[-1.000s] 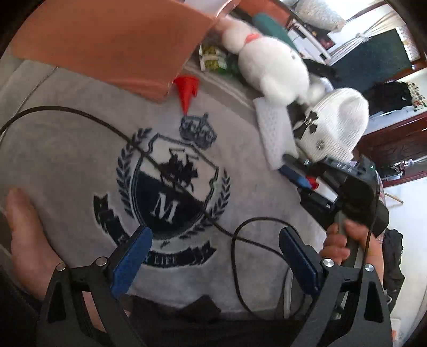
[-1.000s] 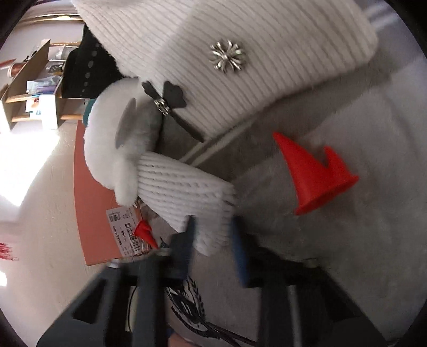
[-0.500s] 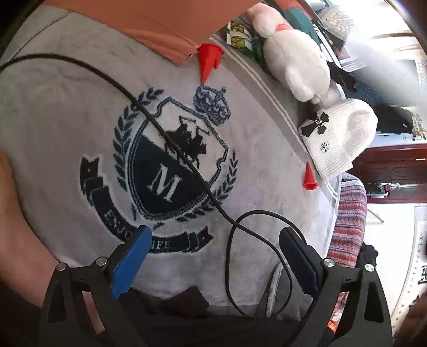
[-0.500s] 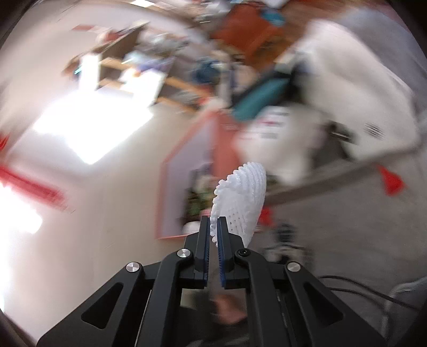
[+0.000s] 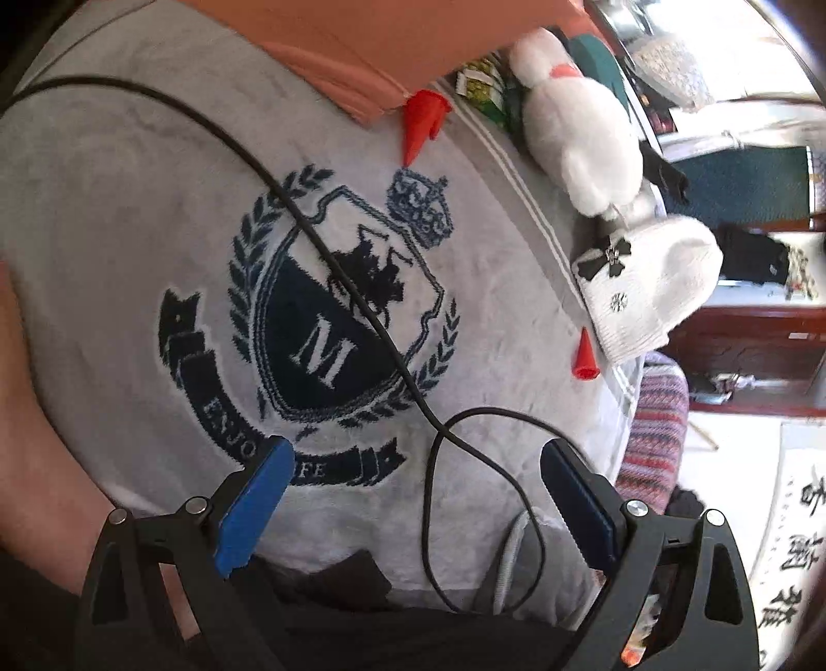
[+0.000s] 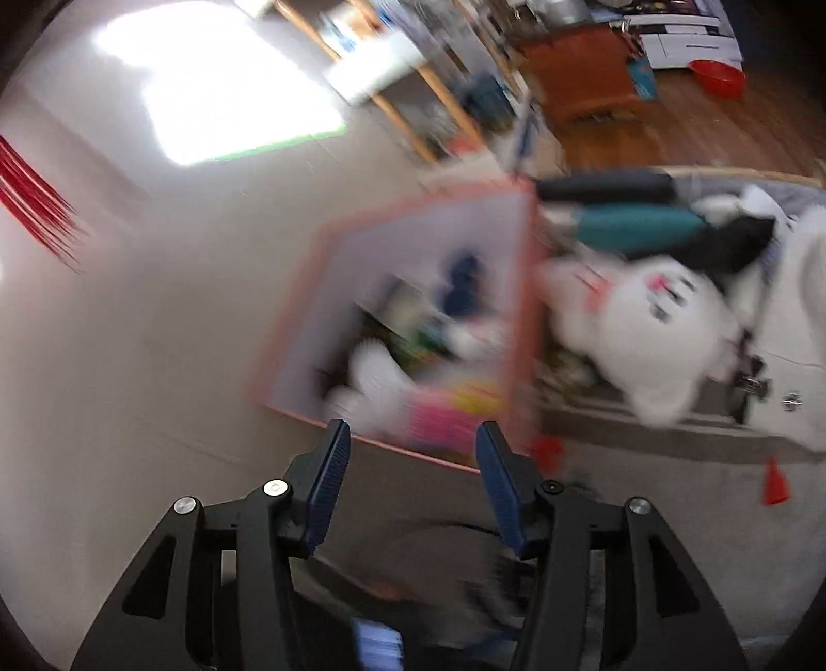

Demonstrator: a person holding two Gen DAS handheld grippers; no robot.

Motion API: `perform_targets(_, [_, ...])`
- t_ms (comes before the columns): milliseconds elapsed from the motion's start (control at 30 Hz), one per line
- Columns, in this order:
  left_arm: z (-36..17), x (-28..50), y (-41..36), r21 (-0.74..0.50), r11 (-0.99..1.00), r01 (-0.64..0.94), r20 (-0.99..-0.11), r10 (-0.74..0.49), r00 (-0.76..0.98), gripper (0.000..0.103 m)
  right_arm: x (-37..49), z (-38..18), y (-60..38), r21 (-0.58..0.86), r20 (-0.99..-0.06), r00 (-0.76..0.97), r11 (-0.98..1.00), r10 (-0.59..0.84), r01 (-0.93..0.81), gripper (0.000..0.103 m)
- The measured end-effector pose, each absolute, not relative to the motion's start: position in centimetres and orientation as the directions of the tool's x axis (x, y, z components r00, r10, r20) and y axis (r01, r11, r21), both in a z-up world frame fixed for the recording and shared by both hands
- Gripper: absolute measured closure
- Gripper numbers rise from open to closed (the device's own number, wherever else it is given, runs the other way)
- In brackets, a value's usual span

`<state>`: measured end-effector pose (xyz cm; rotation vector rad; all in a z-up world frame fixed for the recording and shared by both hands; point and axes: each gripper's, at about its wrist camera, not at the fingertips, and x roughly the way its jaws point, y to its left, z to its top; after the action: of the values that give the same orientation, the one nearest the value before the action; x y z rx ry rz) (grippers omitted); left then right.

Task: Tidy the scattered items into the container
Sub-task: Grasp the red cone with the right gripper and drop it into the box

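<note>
The orange box (image 6: 522,289) lies open below my right gripper (image 6: 413,431), with several blurred items inside, a white lump (image 6: 374,379) among them. The right jaws are opening and nothing is between them. Beside the box lie a white plush toy (image 6: 645,330), a white knitted hat (image 6: 797,371) and two red cones (image 6: 774,485) (image 6: 547,449). In the left wrist view my left gripper (image 5: 415,464) hangs open and empty over the grey crest blanket (image 5: 129,217). Beyond it are the box (image 5: 330,46), the cones (image 5: 423,124) (image 5: 585,356), the plush toy (image 5: 578,144) and the hat (image 5: 650,289).
A black cable (image 5: 361,304) runs across the blanket and loops near the left fingers. A striped cloth (image 5: 655,438) hangs at the blanket's right edge. A person's forearm (image 5: 36,464) rests at the left. Dark and teal items (image 6: 635,227) lie behind the plush toy.
My right gripper lifted the white knitted piece from beside the hat, carried it up over the orange box and let it go; its jaws now stand apart. The left gripper sank slightly.
</note>
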<state>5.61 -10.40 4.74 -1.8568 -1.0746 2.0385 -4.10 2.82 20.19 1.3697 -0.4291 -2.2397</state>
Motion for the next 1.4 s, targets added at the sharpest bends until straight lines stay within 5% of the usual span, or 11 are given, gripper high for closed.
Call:
perform_targets(100, [4.8,5.6,-10.3,-0.612,-0.721,0.325,-0.79,0.577,-0.208,0.006,-5.0,14.4,2.9,0.328,-0.864,-0.27,-0.883,-0.424,0.337,0.053])
perform_targets(467, [3.8,5.2,-10.1,-0.582,-0.738,0.341,-0.81,0.562,-0.167,0.006,-8.4,4.2,-4.4,-0.005,-0.956,-0.195,-0.652,-0.219,0.759,0.053])
perform_targets(533, [3.6,5.1,-10.1,-0.577,-0.74,0.345,-0.814,0.559,-0.16,0.006,-8.4,3.7,-4.5,-0.01,-0.954,-0.196,-0.628,-0.228,0.778,0.058])
perform_targets(567, [3.6,5.1,-10.2,-0.574,-0.741,0.347,-0.815,0.557,-0.159,0.006,-8.4,3.8,-4.3,-0.002,-0.952,-0.196,-0.634,-0.236,0.773,0.072])
perform_targets(900, [3.5,5.6,-10.5,-0.586,-0.728,0.356,-0.805,0.573,-0.153,0.006,-4.1,10.1,2.0,0.059,-0.916,-0.263,-0.751,-0.302,0.657,0.077])
perform_targets(1200, [3.9,5.7,-10.1,-0.591,-0.735,0.331,-0.804,0.572,-0.164,0.006,-2.8,25.9,-5.0,-0.042,-0.778,-0.493,-0.75,-0.39,0.66,0.077])
perform_targets(1267, [3.7,5.6,-9.9,-0.591,-0.739,0.325,-0.804,0.571,-0.164,0.006,-2.7,29.0,-7.3,-0.069,-0.714,-0.553,-0.744,-0.428,0.664,0.063])
perform_targets(1300, [3.7,5.5,-9.8,-0.591,-0.74,0.321,-0.804,0.571,-0.165,0.006,-2.8,30.2,-8.1,-0.081,-0.687,-0.576,-0.74,-0.443,0.667,0.046])
perform_targets(1333, [3.7,5.6,-9.6,-0.591,-0.741,0.317,-0.804,0.571,-0.165,0.006,-2.8,31.1,-8.6,-0.102,-0.658,-0.606,-0.743,-0.448,0.661,0.012])
perform_targets(1400, [3.8,5.6,-9.6,-0.594,-0.741,0.313,-0.802,0.573,-0.165,0.006,-2.7,31.9,-9.4,-0.128,-0.611,-0.648,-0.751,-0.455,0.648,0.009])
